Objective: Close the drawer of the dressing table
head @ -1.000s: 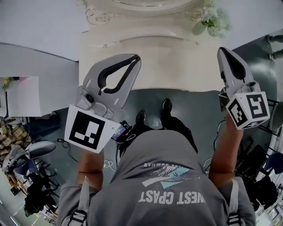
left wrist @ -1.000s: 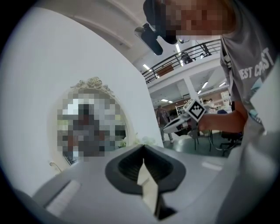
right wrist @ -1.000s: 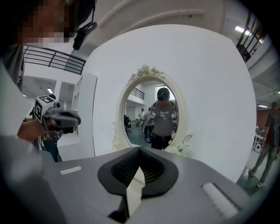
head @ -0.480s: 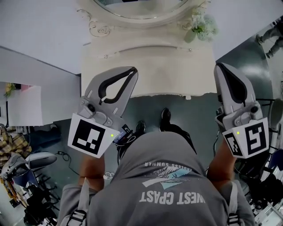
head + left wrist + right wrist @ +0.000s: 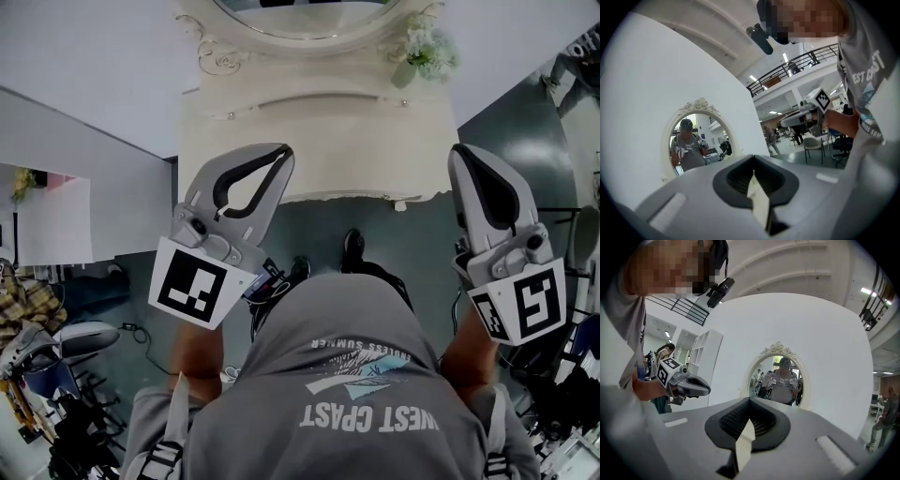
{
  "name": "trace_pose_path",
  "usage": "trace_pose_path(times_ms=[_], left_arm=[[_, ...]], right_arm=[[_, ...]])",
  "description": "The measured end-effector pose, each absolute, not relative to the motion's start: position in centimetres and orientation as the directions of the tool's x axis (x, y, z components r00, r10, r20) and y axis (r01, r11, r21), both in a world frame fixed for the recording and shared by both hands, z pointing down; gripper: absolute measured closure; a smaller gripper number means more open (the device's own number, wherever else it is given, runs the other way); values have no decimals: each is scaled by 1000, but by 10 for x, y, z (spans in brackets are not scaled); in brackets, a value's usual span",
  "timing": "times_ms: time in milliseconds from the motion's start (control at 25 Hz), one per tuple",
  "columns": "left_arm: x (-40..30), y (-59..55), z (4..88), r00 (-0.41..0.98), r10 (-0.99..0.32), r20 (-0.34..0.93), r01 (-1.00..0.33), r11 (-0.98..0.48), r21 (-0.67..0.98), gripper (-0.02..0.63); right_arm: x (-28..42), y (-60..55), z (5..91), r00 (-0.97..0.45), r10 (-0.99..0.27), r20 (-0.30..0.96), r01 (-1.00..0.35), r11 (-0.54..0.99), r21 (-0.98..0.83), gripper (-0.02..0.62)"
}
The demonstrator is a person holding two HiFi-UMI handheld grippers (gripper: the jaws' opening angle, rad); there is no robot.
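Drawer (image 5: pixel 349 198) | under the dressing table (image 5: pixel 319 141) front edge ahead of you, apparently pushed in flush, only its knob (image 5: pixel 400 204) peeking out | your left gripper (image 5: pixel 284 153) and right gripper (image 5: pixel 457 153) clenched, empty, off the table | likely nothing left to do.

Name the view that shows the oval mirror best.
The right gripper view: the mirror faces it, nearly whole. The left gripper view shows it off to the side; the head view catches only its lower rim.

Left gripper (image 5: pixel 753 174) jaws together, nothing between.
Sits below-right of oval mirror (image 5: pixel 696 140); right gripper (image 5: pixel 785 122) further right of mirror.
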State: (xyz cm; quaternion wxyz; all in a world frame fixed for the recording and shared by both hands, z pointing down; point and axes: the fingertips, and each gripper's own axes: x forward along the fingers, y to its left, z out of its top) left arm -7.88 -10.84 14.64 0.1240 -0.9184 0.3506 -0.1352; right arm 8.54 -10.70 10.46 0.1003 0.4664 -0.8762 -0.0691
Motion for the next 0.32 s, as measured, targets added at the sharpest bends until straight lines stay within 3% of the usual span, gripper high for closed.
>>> trace_pose_path(times_ms=[320], left_arm=[[-80,-99,151,711,-684,162,-618,-718,-322,603]], right_arm=[[90,-96,111,-540,-833,119,-805,553,216,597]])
